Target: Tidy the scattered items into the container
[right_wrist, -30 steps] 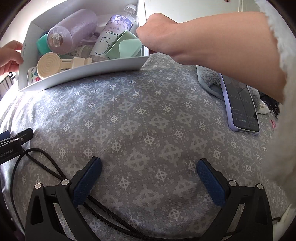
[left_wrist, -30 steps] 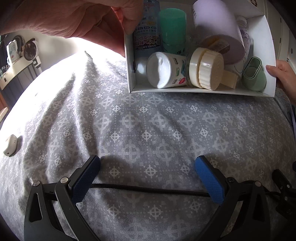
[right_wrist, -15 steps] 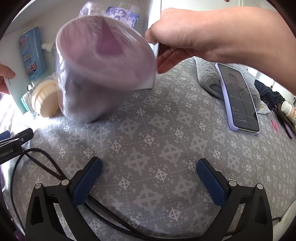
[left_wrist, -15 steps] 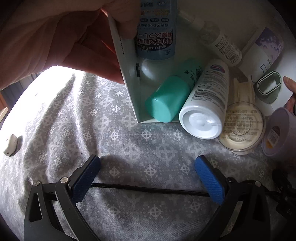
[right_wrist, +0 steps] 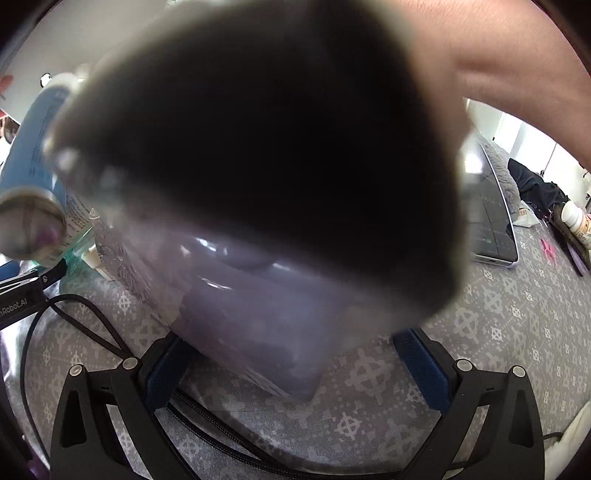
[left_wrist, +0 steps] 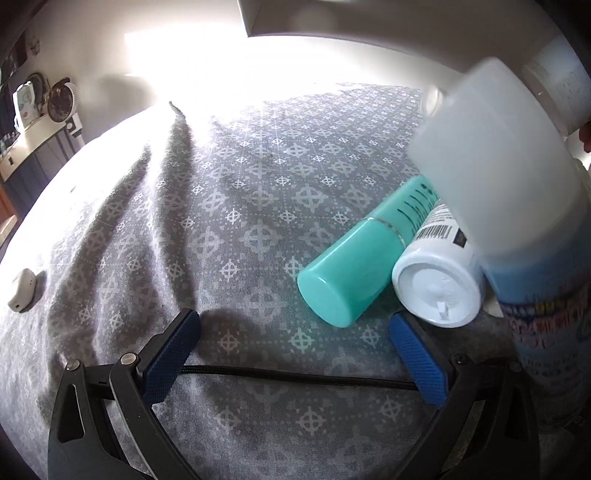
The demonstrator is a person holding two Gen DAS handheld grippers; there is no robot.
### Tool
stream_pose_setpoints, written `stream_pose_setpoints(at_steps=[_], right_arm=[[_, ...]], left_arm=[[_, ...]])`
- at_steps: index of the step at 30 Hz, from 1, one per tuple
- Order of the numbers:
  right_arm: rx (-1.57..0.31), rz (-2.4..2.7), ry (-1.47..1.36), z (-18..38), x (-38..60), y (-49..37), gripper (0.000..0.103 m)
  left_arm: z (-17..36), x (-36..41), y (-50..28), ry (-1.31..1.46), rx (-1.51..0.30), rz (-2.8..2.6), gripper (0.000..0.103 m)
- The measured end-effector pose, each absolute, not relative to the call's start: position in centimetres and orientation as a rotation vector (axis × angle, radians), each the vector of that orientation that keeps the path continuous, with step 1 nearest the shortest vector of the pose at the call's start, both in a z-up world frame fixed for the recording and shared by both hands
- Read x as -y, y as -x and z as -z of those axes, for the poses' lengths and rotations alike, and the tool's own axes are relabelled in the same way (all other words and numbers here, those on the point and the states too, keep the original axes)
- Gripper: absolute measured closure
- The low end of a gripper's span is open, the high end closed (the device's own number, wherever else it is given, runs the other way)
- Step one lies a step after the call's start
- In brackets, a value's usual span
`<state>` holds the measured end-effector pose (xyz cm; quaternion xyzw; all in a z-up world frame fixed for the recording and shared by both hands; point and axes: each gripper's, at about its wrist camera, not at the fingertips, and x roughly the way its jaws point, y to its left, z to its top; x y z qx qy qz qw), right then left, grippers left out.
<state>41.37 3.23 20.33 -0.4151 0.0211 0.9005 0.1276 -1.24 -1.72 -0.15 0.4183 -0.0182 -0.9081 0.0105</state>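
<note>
Left wrist view: the left gripper [left_wrist: 295, 354] lies on the grey bedspread [left_wrist: 229, 229], jaws wide, holding nothing. A teal bottle [left_wrist: 354, 269] and a white bottle [left_wrist: 439, 284] lie touching just ahead; a blue can [left_wrist: 517, 236] blurs beside them. The white box [left_wrist: 332, 18] is up top. The right gripper [right_wrist: 291, 369] gapes too, a blurred lilac tub [right_wrist: 258, 295] close ahead.

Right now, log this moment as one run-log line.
left gripper: open, empty | right gripper: open, empty | teal bottle, white bottle: lying on bedspread | container: lifted overhead
</note>
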Motion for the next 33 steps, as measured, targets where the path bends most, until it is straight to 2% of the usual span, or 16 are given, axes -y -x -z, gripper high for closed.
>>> stream_pose_setpoints(at_steps=[33], right_arm=[[-0.045,-2.621,1.211,-10.7,-4.1,-35.8,0.0]], left_arm=[[-0.8,1.8,0.6,-1.301,0.046,2.839,0.0]])
